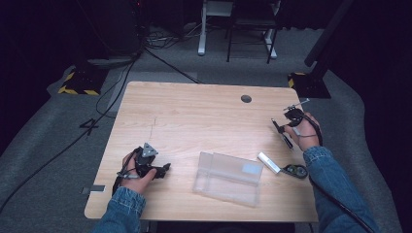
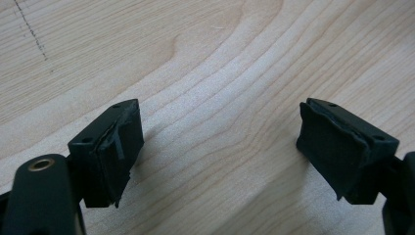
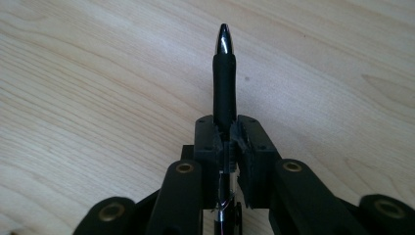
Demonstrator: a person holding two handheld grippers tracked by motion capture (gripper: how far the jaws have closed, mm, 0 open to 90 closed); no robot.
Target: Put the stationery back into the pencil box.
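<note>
High view, count: one light wooden worktop [image 1: 194, 116], one clear plastic rectangular box [image 1: 228, 178], one black pen [image 1: 283, 134], one small white rectangular piece [image 1: 268, 162], one dark round object [image 1: 296, 171] just beside that piece, two grippers.
Right gripper view, extra detail: the pen has a black grip and a shiny silver tip, and it sticks out forward above bare wood; the high view gives it as a thin dark stick.
Left gripper view, extra detail: bare wood grain lies between the two black pads.
Left gripper [image 1: 154, 171] pose: low on the worktop at the near left, hand wrapped around it, jaws spread with nothing between.
Right gripper [image 1: 284, 127] pose: at the far right, above the worktop, jaws pinching the pen.
</note>
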